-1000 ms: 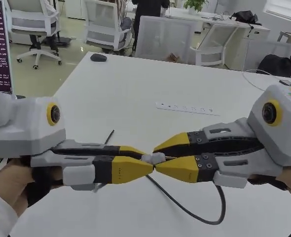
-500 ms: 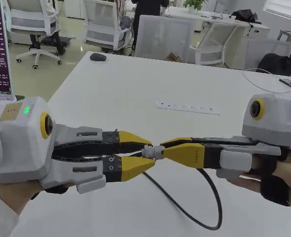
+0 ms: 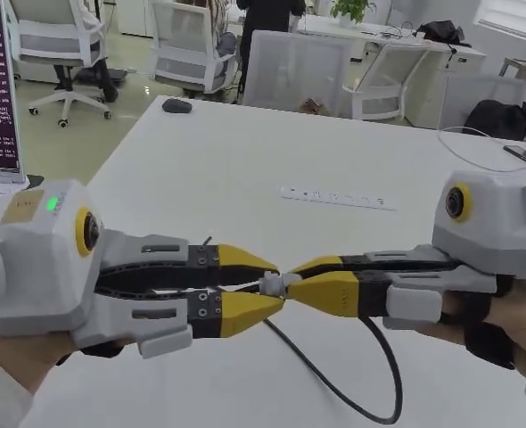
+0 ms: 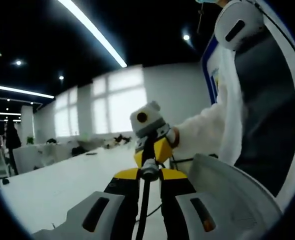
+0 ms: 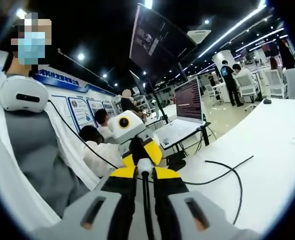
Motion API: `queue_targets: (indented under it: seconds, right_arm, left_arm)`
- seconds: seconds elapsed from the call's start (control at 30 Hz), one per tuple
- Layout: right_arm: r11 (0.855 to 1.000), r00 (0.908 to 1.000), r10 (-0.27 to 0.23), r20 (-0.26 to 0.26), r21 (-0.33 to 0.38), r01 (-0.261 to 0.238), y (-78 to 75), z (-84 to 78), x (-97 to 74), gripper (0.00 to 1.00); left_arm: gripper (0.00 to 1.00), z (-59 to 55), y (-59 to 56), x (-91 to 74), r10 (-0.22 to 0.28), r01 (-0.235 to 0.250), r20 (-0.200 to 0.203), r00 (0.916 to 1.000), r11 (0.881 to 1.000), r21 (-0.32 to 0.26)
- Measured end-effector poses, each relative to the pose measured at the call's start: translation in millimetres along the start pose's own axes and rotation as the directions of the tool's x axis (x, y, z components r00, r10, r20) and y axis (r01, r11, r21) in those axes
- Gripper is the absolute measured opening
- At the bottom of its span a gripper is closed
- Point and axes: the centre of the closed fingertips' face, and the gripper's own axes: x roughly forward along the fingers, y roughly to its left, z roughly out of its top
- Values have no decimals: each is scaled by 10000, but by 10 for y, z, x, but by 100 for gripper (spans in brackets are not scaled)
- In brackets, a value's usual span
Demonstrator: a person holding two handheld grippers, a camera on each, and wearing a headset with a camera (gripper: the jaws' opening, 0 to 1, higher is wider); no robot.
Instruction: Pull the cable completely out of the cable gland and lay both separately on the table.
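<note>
Cable gland [image 3: 276,283] up off the table [image 3: 245,169], caught right between your two grippers, tip to tip. Your left gripper [image 3: 265,283] has its jaws narrowed onto the cable gland, pinching it from both sides. Your right gripper [image 3: 295,283] has its jaws pressed together on the cable [image 3: 370,412] just where it meets the cable gland. From there the black cable runs back along the right jaws, drops out behind them, and swings in a wide loop low over the table toward you.
</note>
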Motion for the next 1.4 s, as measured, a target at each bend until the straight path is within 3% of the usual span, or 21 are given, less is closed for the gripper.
queue_targets:
  seconds: [0.1,0.27,0.33,0.47,0.6,0.67,0.7,0.73,0.8,0.9,1.0,1.03,1.07,1.1,1.13,1.17,1.2,1.27,1.33,1.37,1.4]
  right_arm:
    - [9993,9999,103,-52,-349,-105,33,33,-8,11]
    - [9923,9996,94,-263,-1229,-125,81,23,2,10]
    - [9815,9996,-10,-277,-1915,-43,81,32,10,10]
    - [9779,9996,-6,-281,-2092,-53,110,53,18,10]
    - [9622,9983,-211,-547,-2724,54,103,40,31,10]
    - [9414,9968,-358,-719,-3373,95,107,25,31,10]
    - [9187,9955,-453,-834,-3949,87,119,14,34,10]
    - [8959,9938,-593,-938,-4440,115,124,15,42,10]
    - [8727,9915,-645,-1132,-4883,10,145,-1,40,10]
    - [8572,9898,-750,-1208,-5150,21,146,-7,41,10]
    - [8264,9894,-828,-1194,-5631,12,137,-13,41,11]
    - [8259,9892,-851,-1194,-5638,30,131,-19,41,11]
    - [8134,9887,-969,-1147,-5816,123,108,-23,40,11]
    - [8143,9891,-982,-1101,-5802,162,95,-26,41,12]
    - [8478,9907,-1001,-918,-5291,366,67,-20,35,12]
    - [8663,9902,-1116,-842,-4964,555,33,-18,25,12]
    - [8771,9896,-1224,-751,-4748,724,3,-15,13,13]
    - [8942,9931,-1131,-304,-4389,884,-27,11,-15,15]
    - [9212,9933,-1157,15,-3739,1079,-65,16,-65,21]
    - [9466,9921,-1246,-156,-3015,1141,-89,-37,-92,25]
    - [9457,9911,-1311,-211,-3027,1186,-109,-63,-107,27]
  left_arm:
    - [15,50,-8,-4,-37,42,262,9996,9998,-198]
    - [15,65,-32,-15,-266,309,401,9988,9935,-1093]
    - [15,70,-36,-23,-352,459,557,9978,9776,-2054]
    - [14,68,-36,-27,-452,594,632,9970,9677,-2449]
    - [14,34,-33,-27,-564,741,632,9964,9419,-3275]
    - [14,18,-43,-22,-673,889,683,9954,9137,-3966]
    - [14,5,-48,-23,-781,1011,695,9945,8878,-4489]
    - [14,-13,-41,-26,-841,1054,661,9943,8767,-4694]
    - [14,-14,-34,-23,-861,1089,696,9939,8745,-4726]
    - [14,-7,-33,-19,-810,1064,735,9940,8717,-4784]
    - [15,-11,-26,-24,-779,1054,758,9941,8616,-4964]
    - [15,-16,-22,-23,-769,1042,749,9942,8587,-5017]
    - [15,-24,-9,-27,-698,965,717,9950,8590,-5027]
    - [15,-29,0,-27,-662,922,695,9954,8605,-5010]
    - [15,-35,15,-27,-565,807,650,9963,8748,-4777]
    - [15,-36,43,-16,-369,621,642,9973,8897,-4524]
    - [15,-26,67,-16,-168,421,652,9977,9112,-4098]
    - [15,-21,68,-24,-84,274,572,9983,9395,-3414]
    - [15,-32,87,-23,162,-27,459,9988,9602,-2792]
    - [15,-34,72,-16,133,-21,411,9991,9654,-2606]
    - [15,-25,38,-3,23,68,388,9992,9723,-2336]
